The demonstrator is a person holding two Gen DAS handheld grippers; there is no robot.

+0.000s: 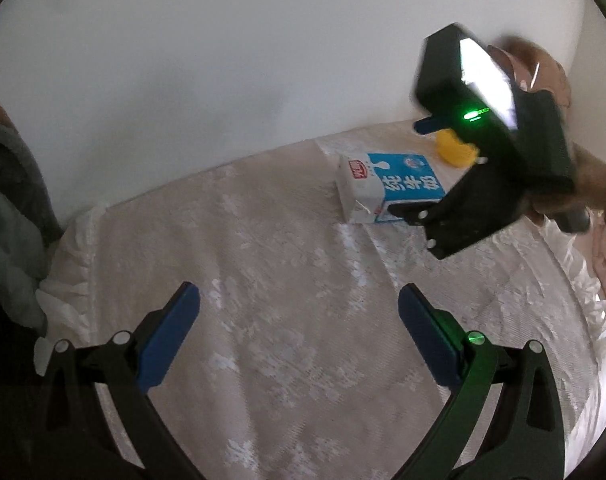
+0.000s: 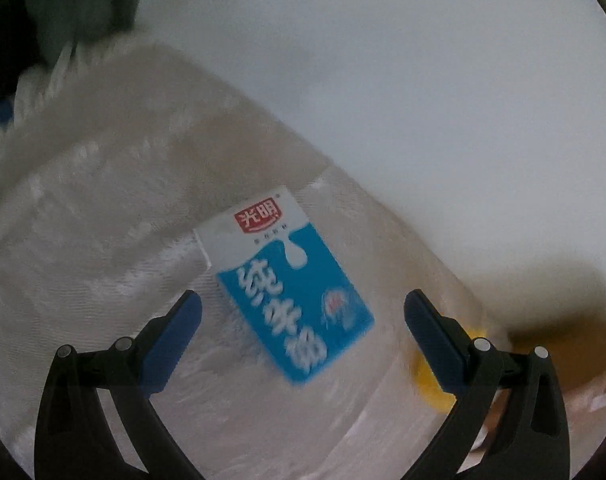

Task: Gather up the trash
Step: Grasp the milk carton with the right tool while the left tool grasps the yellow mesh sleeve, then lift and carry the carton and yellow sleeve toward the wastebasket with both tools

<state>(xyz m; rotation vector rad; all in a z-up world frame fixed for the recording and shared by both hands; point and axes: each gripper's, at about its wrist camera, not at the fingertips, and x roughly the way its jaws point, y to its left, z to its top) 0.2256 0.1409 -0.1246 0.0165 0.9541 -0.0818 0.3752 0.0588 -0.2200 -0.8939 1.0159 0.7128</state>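
White lace cloth [image 1: 283, 240] covers the table, with a milk carton [image 2: 291, 284] lying flat near the far edge. Right gripper [image 2: 303, 312] hangs spread wide over it; left gripper [image 1: 299, 308] waits released, empty. Best to straddle the narrow sides squarely, clear of the yellow scrap [image 1: 457, 152] just behind.

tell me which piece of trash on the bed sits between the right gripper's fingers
The blue and white milk carton, lying flat on the lace cover. The yellow item sits outside the open right gripper, behind one finger.
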